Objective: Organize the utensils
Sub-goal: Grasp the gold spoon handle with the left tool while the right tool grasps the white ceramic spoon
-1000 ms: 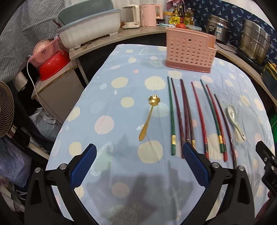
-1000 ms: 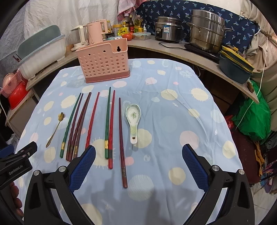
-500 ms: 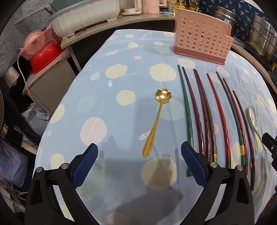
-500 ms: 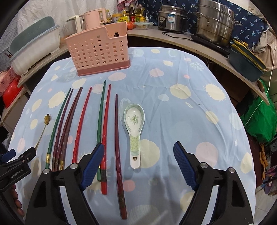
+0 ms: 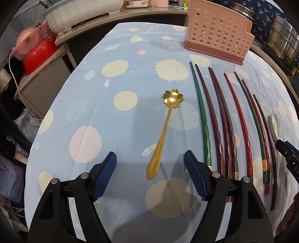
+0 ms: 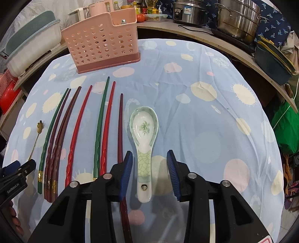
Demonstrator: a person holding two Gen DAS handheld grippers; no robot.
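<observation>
A gold flower-headed spoon (image 5: pixel 165 134) lies on the blue spotted tablecloth (image 5: pixel 112 89). Its handle end reaches between the blue pads of my left gripper (image 5: pixel 150 173), whose jaws are closing and stand apart from it. A white and green ceramic spoon (image 6: pixel 143 142) lies with its handle between the pads of my right gripper (image 6: pixel 149 173); those jaws are closing too, with a gap on each side. Several green, red and dark chopsticks (image 6: pixel 74 134) lie side by side between the two spoons. A pink perforated utensil holder (image 6: pixel 104 39) stands at the far side of the cloth.
Behind the table runs a curved counter (image 6: pixel 214 37) with steel pots (image 6: pixel 237 18), a rice cooker and bottles. A white tub (image 5: pixel 80 13) and a red bowl (image 5: pixel 39 56) sit at the left. The other gripper's black tip (image 5: pixel 287 155) shows at the right edge.
Both grippers have come down closer to the cloth and narrowed their jaws. The gold spoon's handle and the ceramic spoon's handle now lie between the pads.
</observation>
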